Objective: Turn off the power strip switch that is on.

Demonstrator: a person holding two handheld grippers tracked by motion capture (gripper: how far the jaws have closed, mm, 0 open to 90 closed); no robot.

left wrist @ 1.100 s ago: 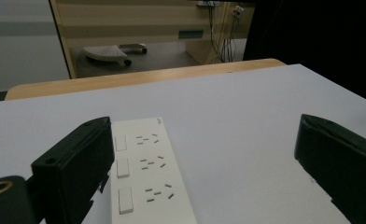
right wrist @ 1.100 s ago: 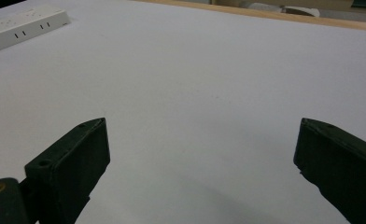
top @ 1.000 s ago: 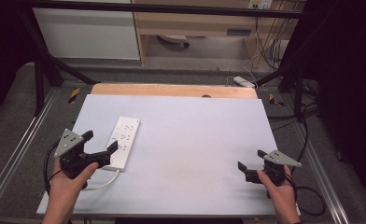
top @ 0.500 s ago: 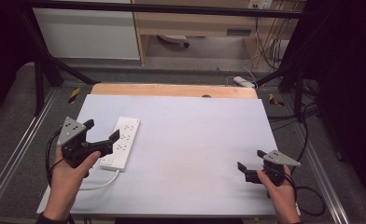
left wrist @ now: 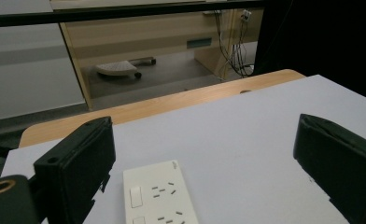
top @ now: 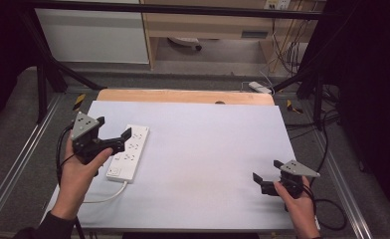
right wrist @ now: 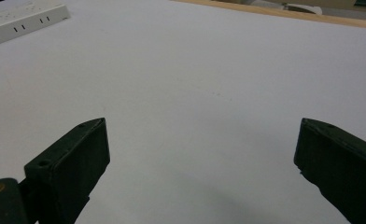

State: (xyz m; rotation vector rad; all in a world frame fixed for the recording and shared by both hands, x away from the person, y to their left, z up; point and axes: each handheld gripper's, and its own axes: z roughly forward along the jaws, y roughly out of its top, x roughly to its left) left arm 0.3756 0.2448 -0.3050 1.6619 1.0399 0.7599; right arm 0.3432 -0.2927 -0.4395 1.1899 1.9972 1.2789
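Left tool (top: pixel 125 140) now over power strip (top: pixel 129 152)

Our left gripper (top: pixel 119 141) hangs raised, jaws spread wide; our right gripper (top: pixel 266 175) sits low, jaws likewise apart.

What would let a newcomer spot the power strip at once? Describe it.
Start at the white table and go to its left half. The power strip lies flat there, just ahead of the open left gripper. It is a long white bar with socket slots and a white cord.
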